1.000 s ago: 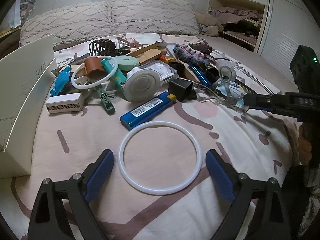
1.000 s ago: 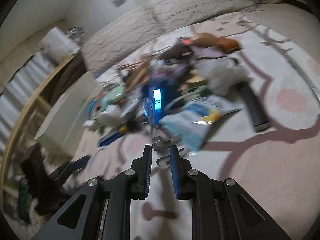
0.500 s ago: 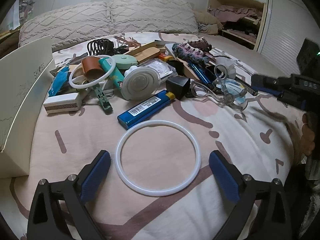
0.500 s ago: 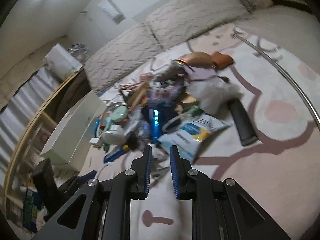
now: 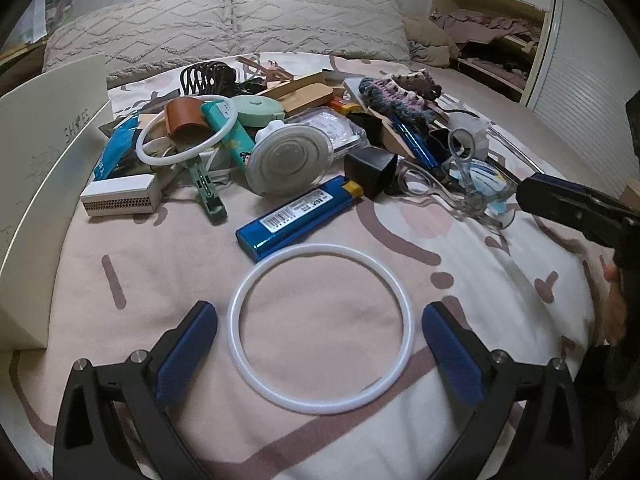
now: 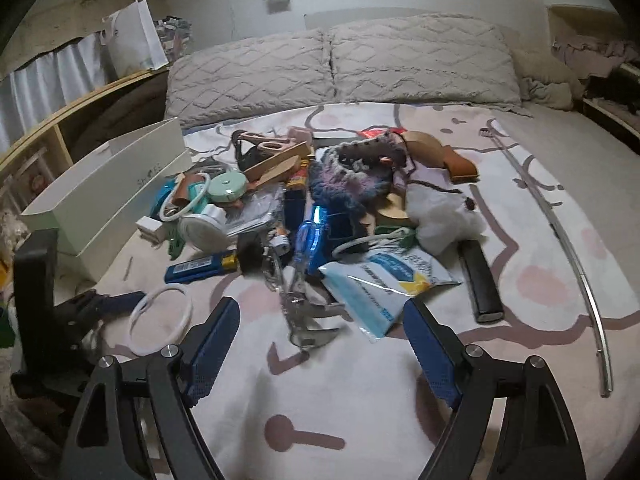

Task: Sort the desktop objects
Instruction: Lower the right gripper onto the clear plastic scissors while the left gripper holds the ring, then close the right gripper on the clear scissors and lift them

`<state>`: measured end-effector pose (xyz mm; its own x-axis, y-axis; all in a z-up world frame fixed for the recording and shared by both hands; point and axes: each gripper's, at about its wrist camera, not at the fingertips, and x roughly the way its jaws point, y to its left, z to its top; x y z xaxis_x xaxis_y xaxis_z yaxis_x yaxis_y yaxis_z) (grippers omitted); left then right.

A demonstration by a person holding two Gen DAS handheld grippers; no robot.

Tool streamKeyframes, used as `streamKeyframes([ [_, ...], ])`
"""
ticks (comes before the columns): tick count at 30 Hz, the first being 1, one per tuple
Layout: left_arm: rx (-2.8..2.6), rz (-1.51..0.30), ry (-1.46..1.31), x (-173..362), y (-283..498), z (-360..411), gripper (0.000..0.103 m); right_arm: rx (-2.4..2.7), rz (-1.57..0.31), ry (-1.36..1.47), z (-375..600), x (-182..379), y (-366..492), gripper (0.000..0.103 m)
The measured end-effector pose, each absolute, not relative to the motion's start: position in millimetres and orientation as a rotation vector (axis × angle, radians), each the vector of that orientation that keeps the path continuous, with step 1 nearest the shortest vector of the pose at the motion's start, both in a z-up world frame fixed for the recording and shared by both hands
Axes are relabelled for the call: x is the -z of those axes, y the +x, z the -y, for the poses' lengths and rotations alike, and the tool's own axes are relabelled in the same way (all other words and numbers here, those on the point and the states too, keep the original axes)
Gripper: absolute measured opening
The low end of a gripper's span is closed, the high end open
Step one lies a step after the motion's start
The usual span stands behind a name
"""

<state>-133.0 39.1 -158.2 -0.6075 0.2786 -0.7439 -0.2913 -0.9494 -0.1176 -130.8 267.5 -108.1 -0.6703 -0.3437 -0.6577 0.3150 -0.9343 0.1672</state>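
Between wide left fingers [image 5: 320,354]: white ring [image 5: 320,334] flat; right fingers [image 6: 320,344] wide, empty.

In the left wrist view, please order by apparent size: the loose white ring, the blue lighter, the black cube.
1. loose white ring, though it lies nearest the camera
2. blue lighter
3. black cube

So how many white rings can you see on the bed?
2. One big ring lies flat on the bedspread between the left gripper fingers. A smaller ring sits in the pile, around a brown cup. More could be buried underneath.
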Motion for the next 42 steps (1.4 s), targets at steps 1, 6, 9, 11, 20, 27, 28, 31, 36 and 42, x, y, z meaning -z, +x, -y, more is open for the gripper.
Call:
streamKeyframes([
  [1,-2.562,-0.018,-1.178,158,-133,-39,0.103,2.571,0.062,1.018,-267,108,-130,0.084],
  [6,-2.574,-0.019,-1.152,159,-131,-39,0.103,2.485,-0.022,1.044,-255,108,-124,0.084],
  [9,-2.575,-0.001,-1.137,159,-130,-37,0.103,2.478,-0.308,1.109,-236,113,-119,0.084],
  [11,-2.577,-0.001,-1.131,159,-130,-37,0.103,2.477,-0.495,1.109,-226,112,-113,0.084],
  [20,-2.589,0.007,-1.117,158,-128,-35,0.099,2.406,-1.343,0.856,-186,120,-91,0.077],
  [27,-2.587,0.004,-1.114,157,-126,-35,0.099,2.334,-1.655,0.768,-174,153,-91,0.062],
  [28,-2.587,0.004,-1.114,157,-126,-35,0.099,2.333,-1.671,0.755,-174,156,-92,0.062],
  [31,-2.588,0.002,-1.114,157,-126,-35,0.099,2.333,-1.692,0.735,-174,160,-96,0.059],
  [36,-2.589,-0.001,-1.113,157,-126,-35,0.099,2.270,-1.770,0.647,-166,174,-93,0.034],
  [42,-2.586,0.008,-1.113,157,-125,-35,0.099,2.335,-1.428,0.860,-176,144,-105,0.034],
])
